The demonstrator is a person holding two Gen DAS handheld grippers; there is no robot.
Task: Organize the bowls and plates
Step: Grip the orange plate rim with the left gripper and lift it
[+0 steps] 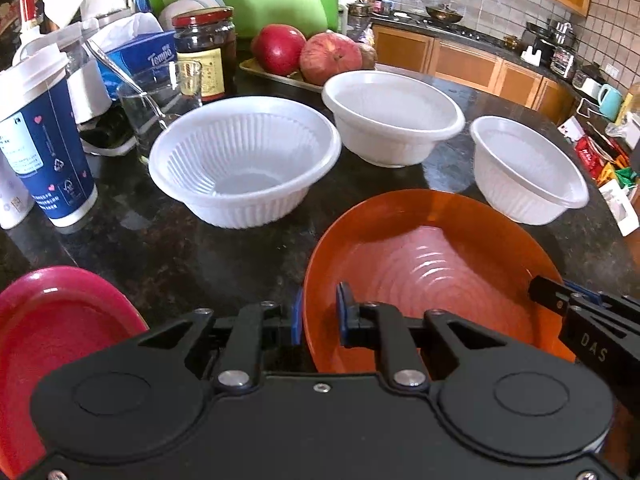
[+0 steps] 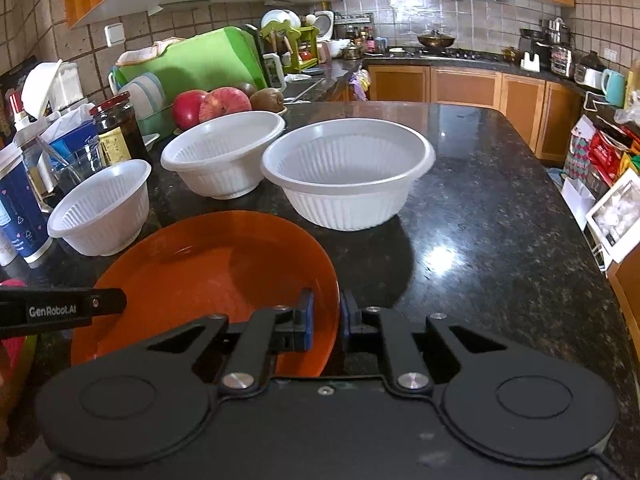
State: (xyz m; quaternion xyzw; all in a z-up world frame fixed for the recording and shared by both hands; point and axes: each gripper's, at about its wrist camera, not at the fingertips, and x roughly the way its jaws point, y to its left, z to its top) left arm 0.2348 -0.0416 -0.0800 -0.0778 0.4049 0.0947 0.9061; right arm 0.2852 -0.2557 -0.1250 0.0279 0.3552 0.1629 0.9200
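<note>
The round orange plastic plate (image 1: 432, 264) sat tilted above the dark speckled stone desk (image 2: 480, 208), gripped at both sides; the left gripper (image 1: 318, 316) had its jaws clenched on the plate's left rim; the right gripper (image 2: 326, 318) pinched the right rim likewise; three white ribbed plastic bowls (image 1: 244, 164) stood beyond, and a red plate (image 1: 52, 340) lay left.

Orange plate (image 2: 208, 272) sits tilted up off the dark counter, three white ribbed bowls (image 2: 348, 172) upright behind it, red plate (image 1: 52, 332) off left.
</note>
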